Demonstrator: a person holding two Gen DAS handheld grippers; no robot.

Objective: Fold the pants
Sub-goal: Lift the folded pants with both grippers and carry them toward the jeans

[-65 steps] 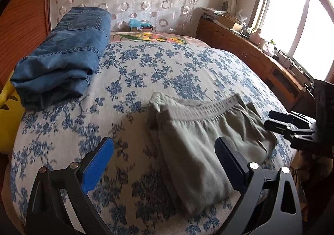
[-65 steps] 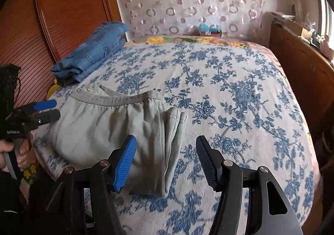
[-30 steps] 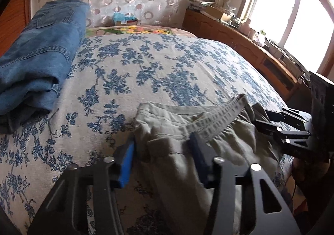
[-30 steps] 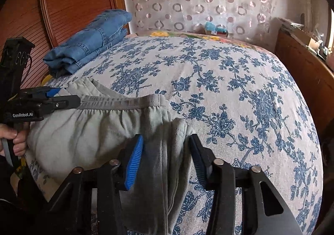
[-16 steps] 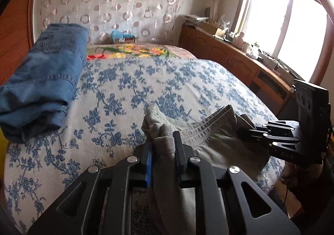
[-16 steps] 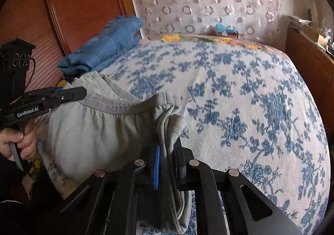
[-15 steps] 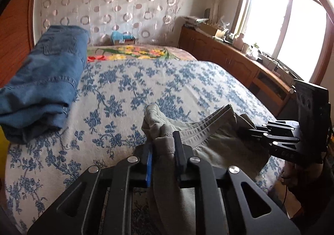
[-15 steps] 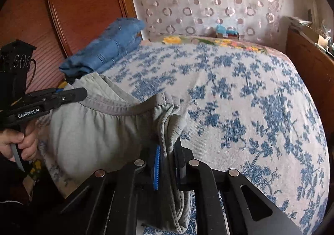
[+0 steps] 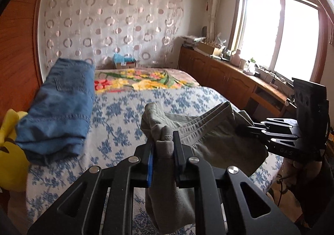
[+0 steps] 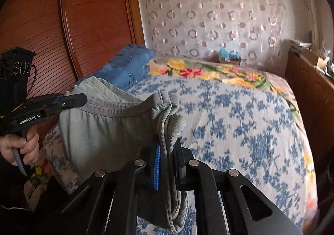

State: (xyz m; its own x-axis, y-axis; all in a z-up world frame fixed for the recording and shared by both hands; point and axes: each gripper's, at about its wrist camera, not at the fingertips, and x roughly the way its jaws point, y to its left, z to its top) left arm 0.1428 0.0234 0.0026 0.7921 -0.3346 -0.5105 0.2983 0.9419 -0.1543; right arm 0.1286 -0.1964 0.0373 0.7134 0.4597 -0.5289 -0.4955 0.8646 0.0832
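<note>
The left gripper (image 9: 163, 149) is clamped on one end of the waistband of the grey-green cotton pants (image 9: 210, 137), and the right gripper (image 10: 168, 159) is clamped on the other end. The pants hang between them above the near edge of the blue-flowered bedspread (image 10: 240, 118). Folded blue denim jeans (image 9: 60, 109) lie along the bed's left edge.

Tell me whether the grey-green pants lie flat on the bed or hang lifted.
Lifted: the grey-green pants hang by the waistband between the left gripper and right gripper, above the bed.
</note>
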